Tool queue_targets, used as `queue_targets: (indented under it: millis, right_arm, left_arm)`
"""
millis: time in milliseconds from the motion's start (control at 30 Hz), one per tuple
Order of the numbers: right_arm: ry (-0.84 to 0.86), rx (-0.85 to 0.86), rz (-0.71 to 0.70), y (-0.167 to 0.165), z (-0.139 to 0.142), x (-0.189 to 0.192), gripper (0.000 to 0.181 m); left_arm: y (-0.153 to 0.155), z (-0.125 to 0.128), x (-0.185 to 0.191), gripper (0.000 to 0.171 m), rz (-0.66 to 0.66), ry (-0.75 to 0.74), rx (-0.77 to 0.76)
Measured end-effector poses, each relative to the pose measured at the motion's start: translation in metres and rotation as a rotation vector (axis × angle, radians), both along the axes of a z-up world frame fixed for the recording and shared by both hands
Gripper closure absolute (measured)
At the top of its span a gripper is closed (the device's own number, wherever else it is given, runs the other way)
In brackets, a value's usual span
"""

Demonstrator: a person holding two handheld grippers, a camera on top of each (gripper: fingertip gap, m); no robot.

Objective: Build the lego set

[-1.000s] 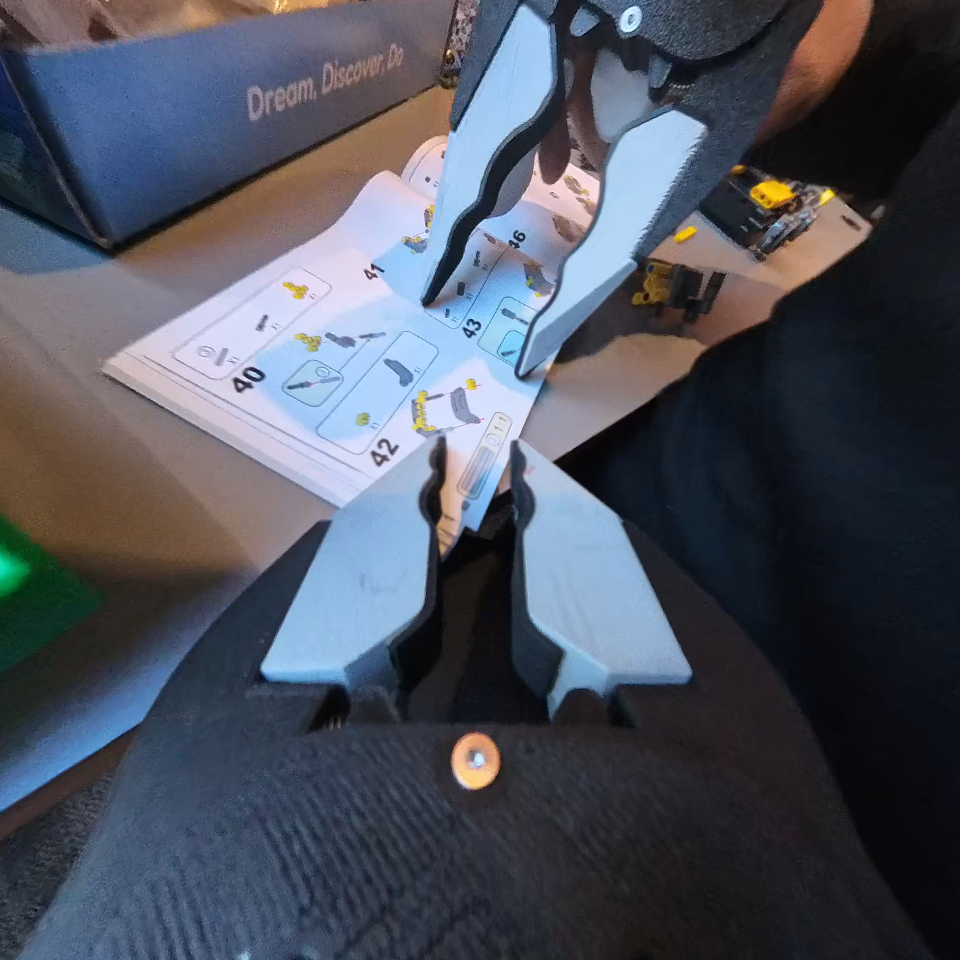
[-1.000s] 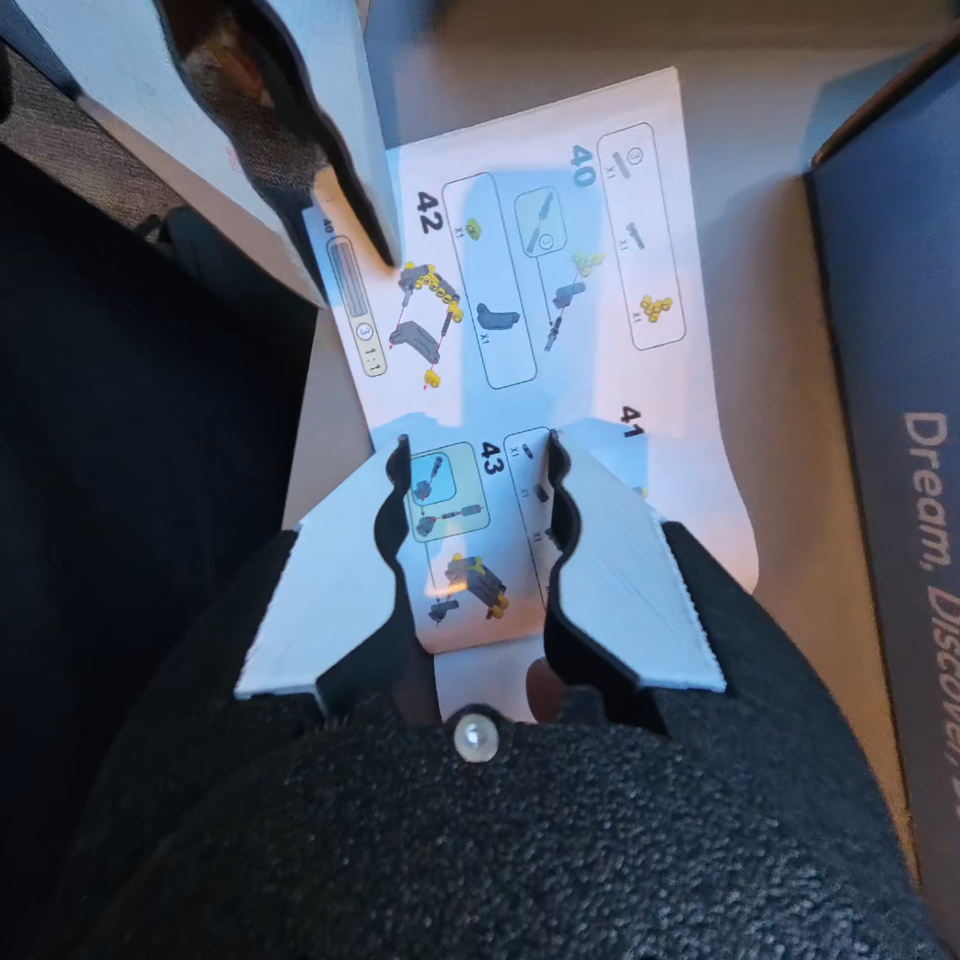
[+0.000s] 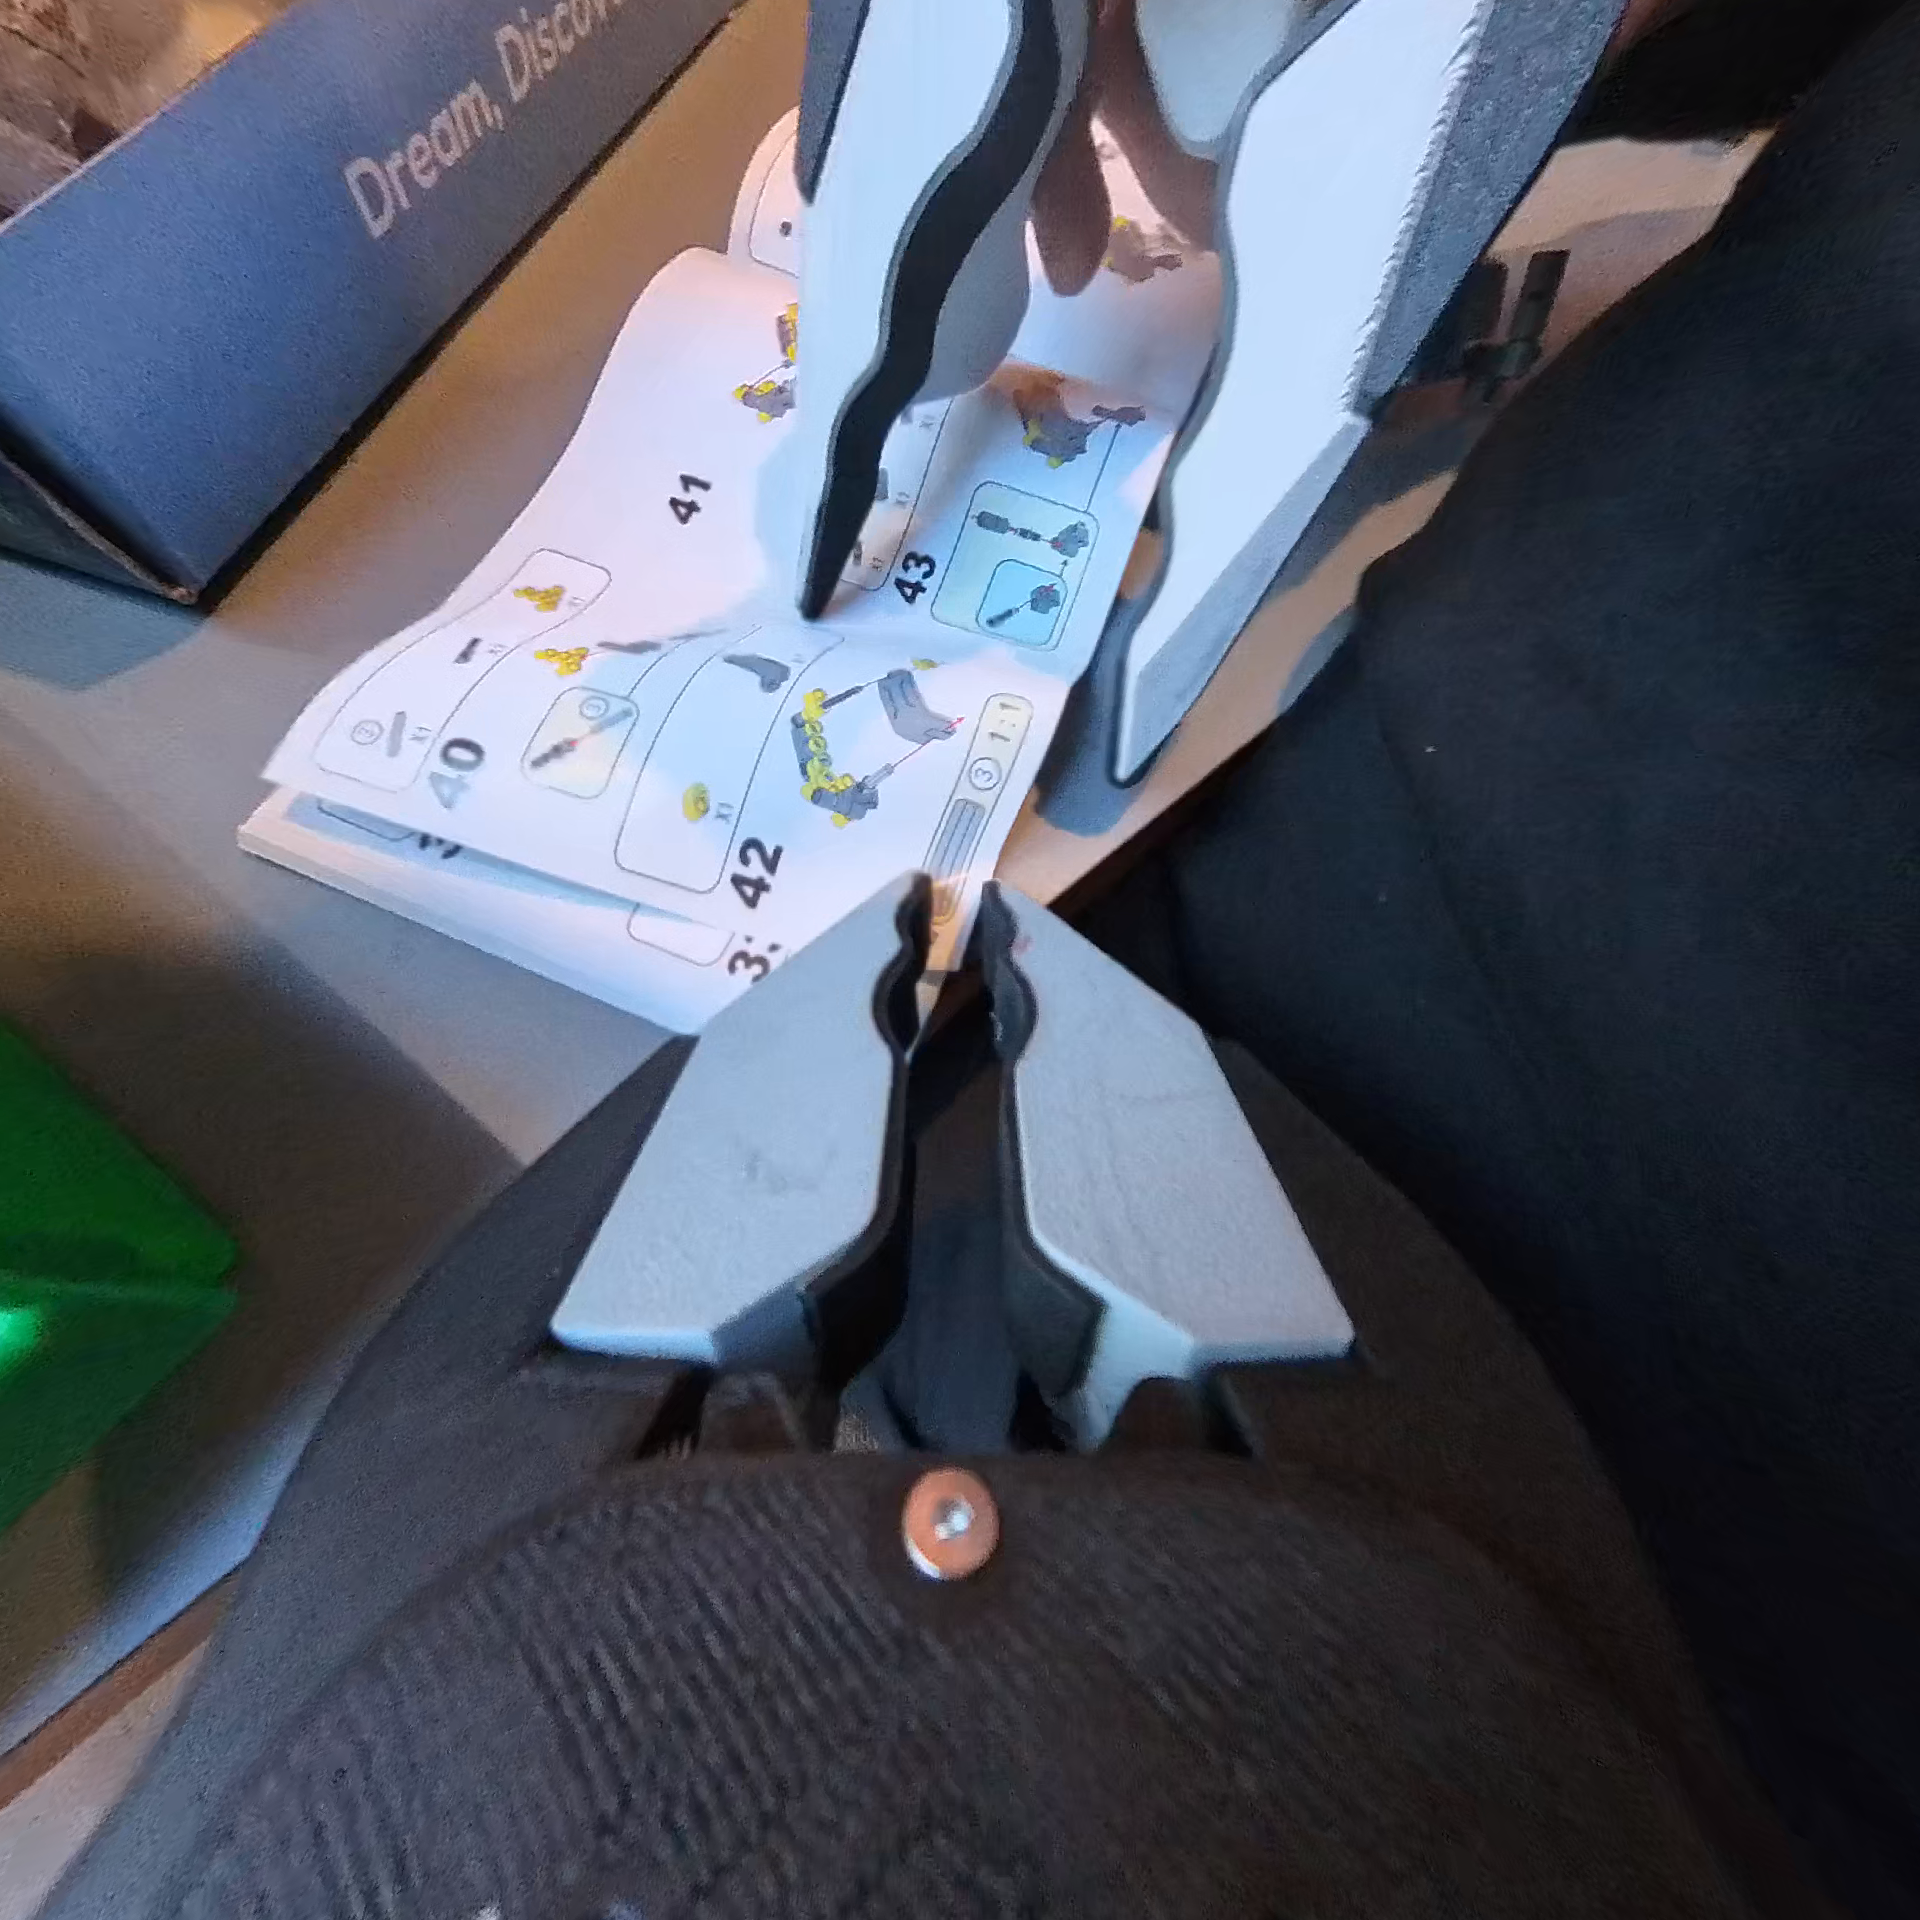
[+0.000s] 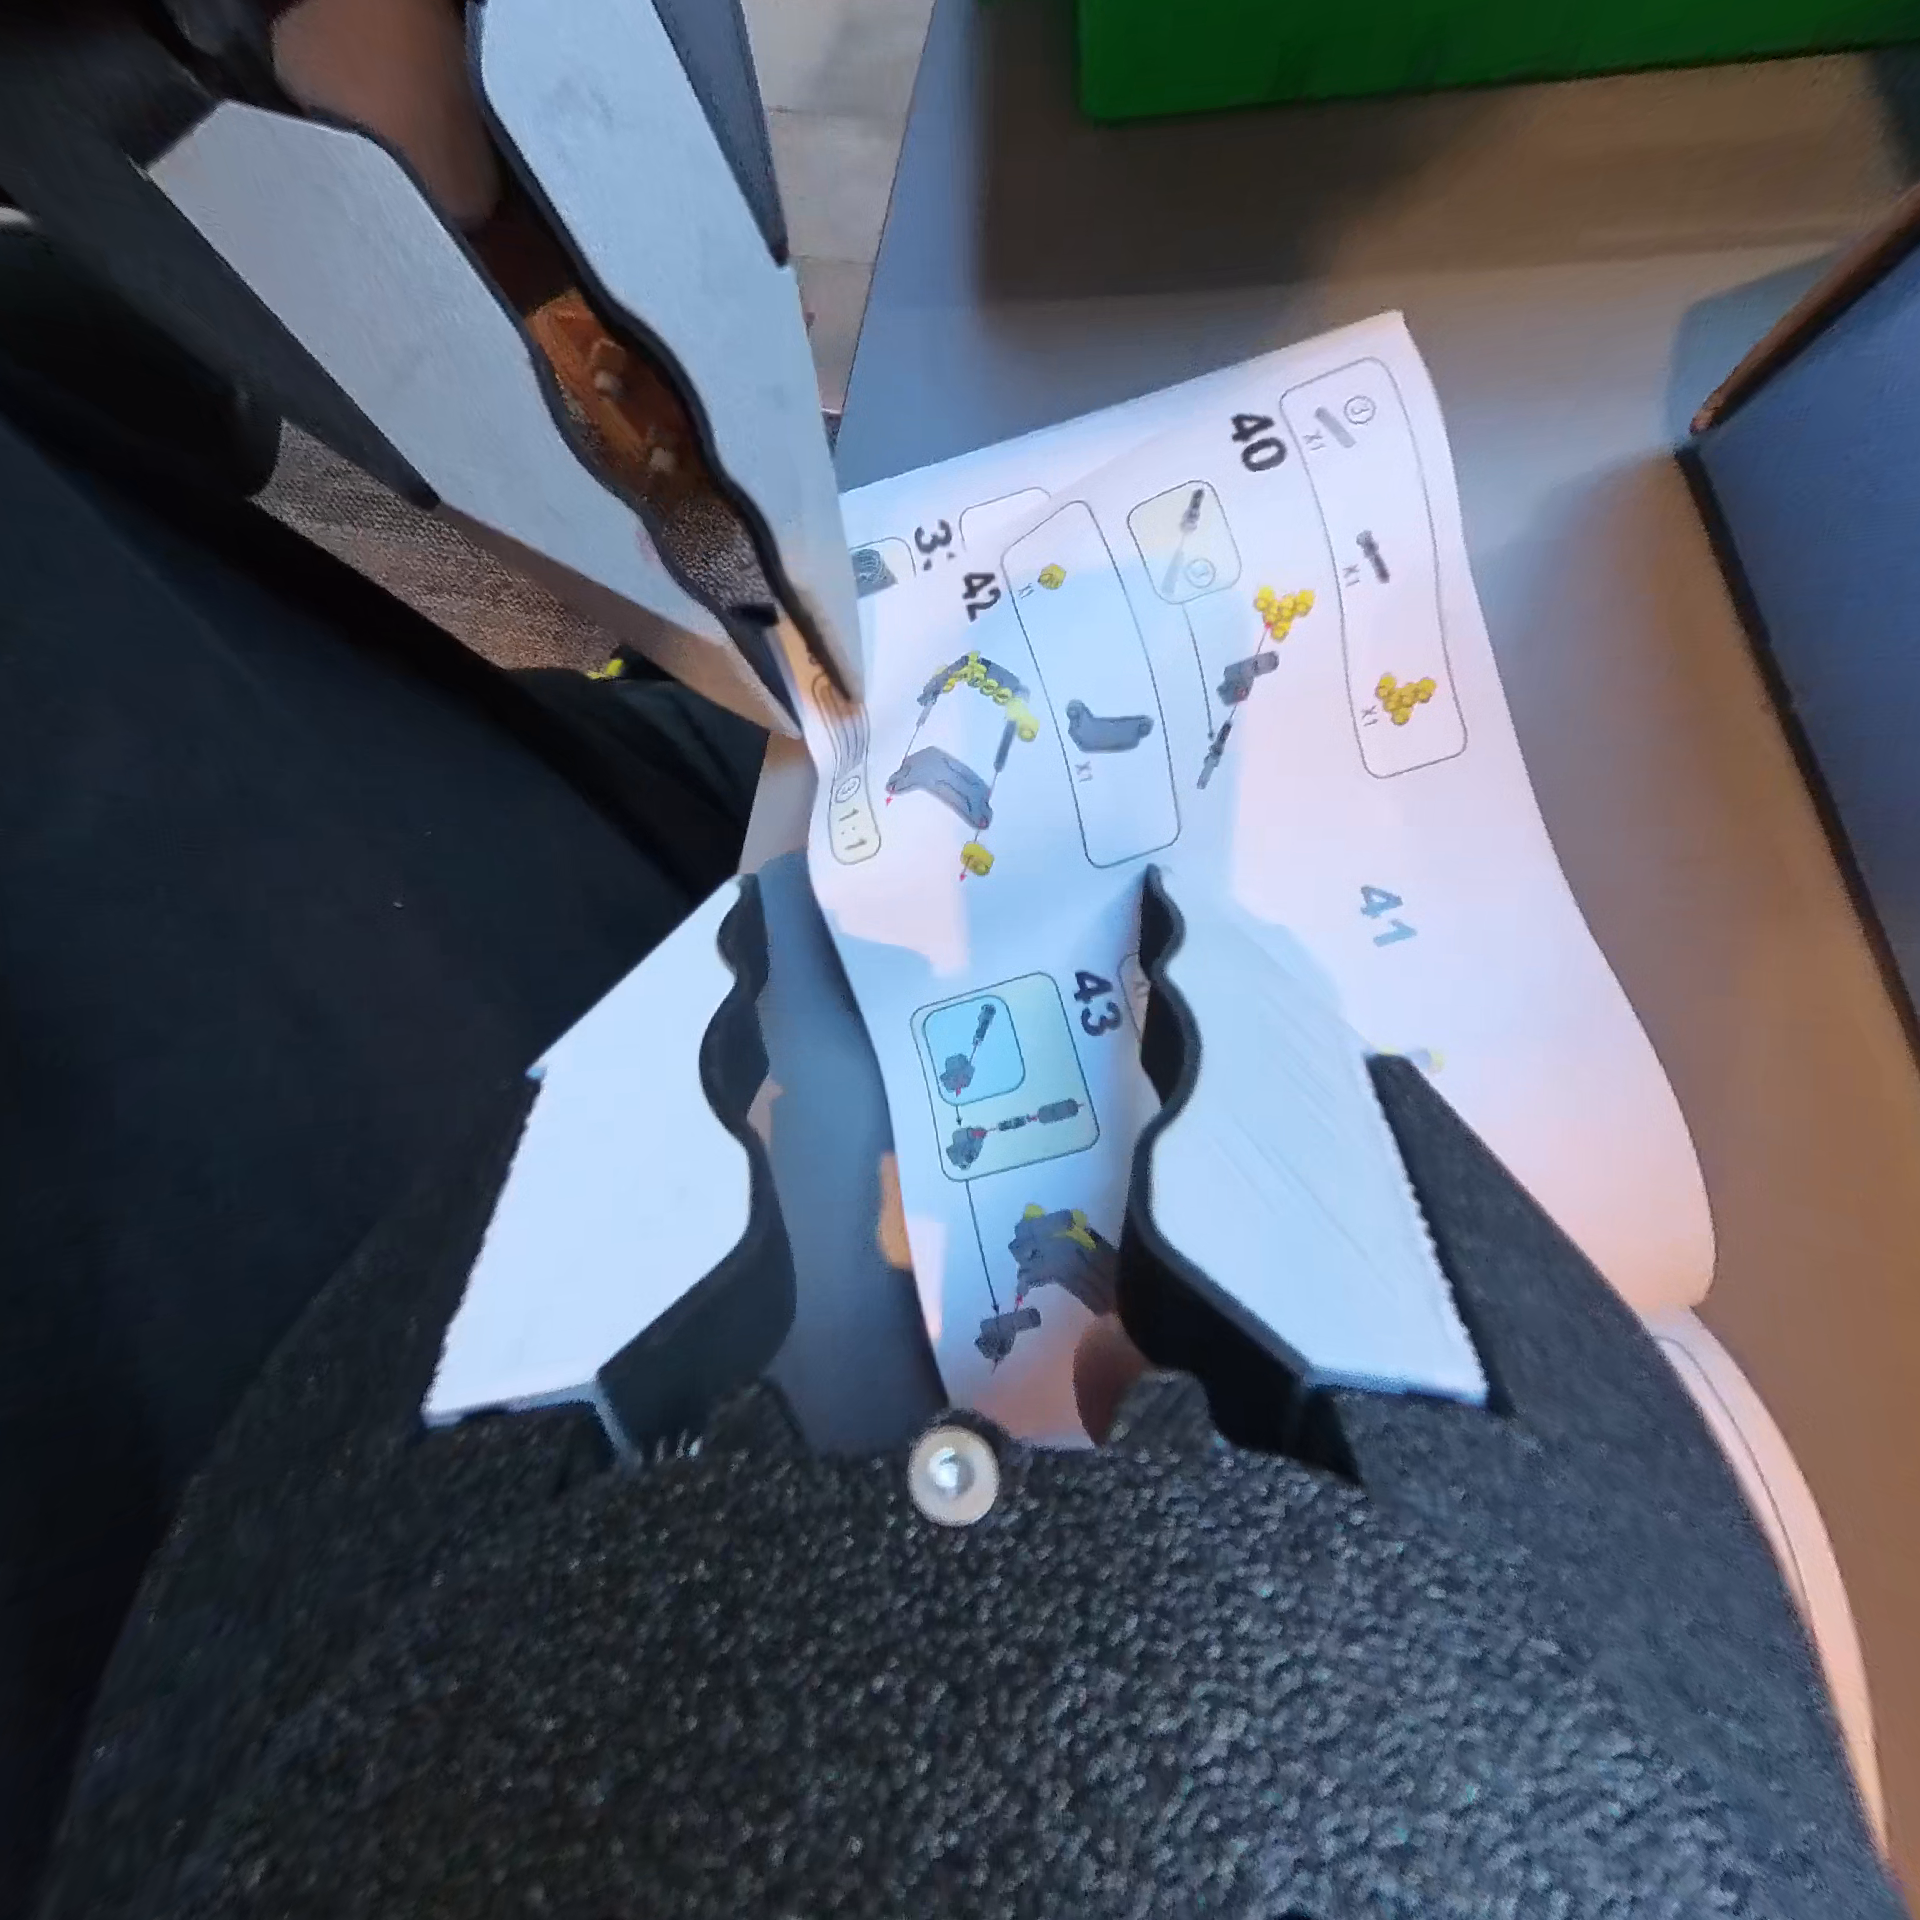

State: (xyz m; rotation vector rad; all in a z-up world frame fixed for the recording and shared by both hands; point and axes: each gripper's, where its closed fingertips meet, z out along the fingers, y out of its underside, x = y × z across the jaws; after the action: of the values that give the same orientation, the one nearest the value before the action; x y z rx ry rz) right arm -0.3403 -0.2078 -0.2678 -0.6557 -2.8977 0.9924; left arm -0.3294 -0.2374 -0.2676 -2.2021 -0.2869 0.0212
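The left gripper (image 3: pixel 948 896) has its jaws pinched onto the near corner of the top page (image 3: pixel 665 665) of an instruction booklet (image 4: pixel 1351 831), lifting it off the pages below. The booklet lies open at the near edge of the grey worktop (image 3: pixel 343 1039). The right gripper (image 4: pixel 940 888) stands spread wide over the same page, one fingertip (image 3: pixel 821 603) pressing the paper, the other beyond the page's side edge. A green object (image 3: pixel 94 1247) sits at the left; a dark blue box (image 3: pixel 260 312) stands farther back.
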Motion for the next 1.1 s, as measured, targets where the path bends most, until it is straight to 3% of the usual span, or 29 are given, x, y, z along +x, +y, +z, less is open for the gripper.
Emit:
queue_targets:
  millis: [133,200,267,367,633,833,933,1100]
  right_arm:
    - [-0.003,0.024,-0.003,0.004,0.001,-0.003,0.129]
    - [-0.048,-0.016,-0.007,0.003,0.006,0.001,0.15]
    - [-0.069,-0.051,-0.024,0.005,0.013,0.003,0.155]
    - [-0.041,-0.093,-0.093,0.02,0.03,-0.001,0.18]
    - [0.044,-0.382,-0.5,0.121,0.092,0.001,0.181]
    - [0.017,-0.371,-0.755,0.193,0.069,0.02,0.181]
    - [-0.04,-0.351,-0.808,0.204,0.05,0.033,0.172]
    - [-0.077,-0.389,-0.865,0.217,0.045,0.035,0.159]
  left_arm:
    - [0.005,0.002,-0.001,0.168,-0.003,-0.024,0.022]
    - [0.006,0.006,-0.003,0.168,0.002,-0.022,0.043]
    - [0.006,0.013,-0.004,0.159,0.004,-0.025,0.075]
    - [0.001,0.017,-0.011,0.143,0.047,-0.017,0.089]
    - [-0.01,-0.001,-0.021,0.132,0.045,0.097,-0.079]
    - [-0.004,-0.001,-0.016,0.135,0.005,0.099,-0.115]
    - [-0.004,-0.001,-0.014,0.138,-0.009,0.107,-0.129]
    - [-0.003,-0.001,-0.014,0.138,-0.006,0.108,-0.142]
